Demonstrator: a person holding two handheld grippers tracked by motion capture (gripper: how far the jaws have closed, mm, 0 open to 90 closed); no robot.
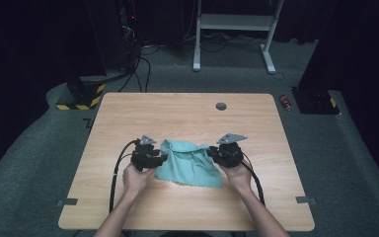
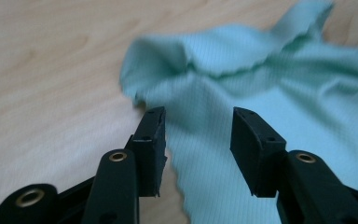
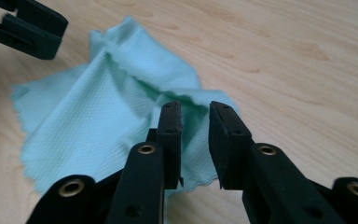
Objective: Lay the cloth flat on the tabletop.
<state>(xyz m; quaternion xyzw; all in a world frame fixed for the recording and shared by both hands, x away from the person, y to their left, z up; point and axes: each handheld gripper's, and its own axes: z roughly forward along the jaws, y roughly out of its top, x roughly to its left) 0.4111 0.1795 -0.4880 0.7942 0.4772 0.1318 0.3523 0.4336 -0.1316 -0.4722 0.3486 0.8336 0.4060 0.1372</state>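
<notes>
Teal cloth (image 1: 190, 163): 1 pc, crumpled, lying on the table (image 1: 177, 113) near its middle, betw. the two grippers; folds raised along its far side, scalloped edge toward the person.
Left gripper (image 1: 159, 159): at cloth's left edge in high view; in left gripper view (image 2: 198, 140) jaws stand apart, cloth lies beyond and under the gap, pads not pressing on it. No earlier pic, so only the state is told.
Right gripper (image 1: 212, 154): at cloth's right edge; in right gripper view (image 3: 195, 140) jaws apart w/ a narrower gap, cloth corner seen betw. and behind them, not pinched.
Hidden/cut off: cloth's right part runs out of frame in left gripper view (image 2: 270, 79), and that pic is blurred; whether jaw tips touch the fabric – can't tell. Person's forearms cut by bottom edge of high view; left hand (image 1: 137, 178) and right hand (image 1: 238, 174) partly under the gripper bodies.
Around: grey round grommet (image 1: 221, 105) at table's far side; small red can (image 1: 285, 102) on the carpet, right of table; white frame legs (image 1: 234, 29) at the back; yellow-black striped base (image 1: 81, 96) far left; 2 tape bits on carpet by table's near corners (image 1: 67, 201).
In the way: nothing betw. jaws and cloth; other gripper shows top left in right gripper view (image 3: 25, 25).
Count: 1 cloth, 2 grippers, 2 hands, 1 table, 1 can.
</notes>
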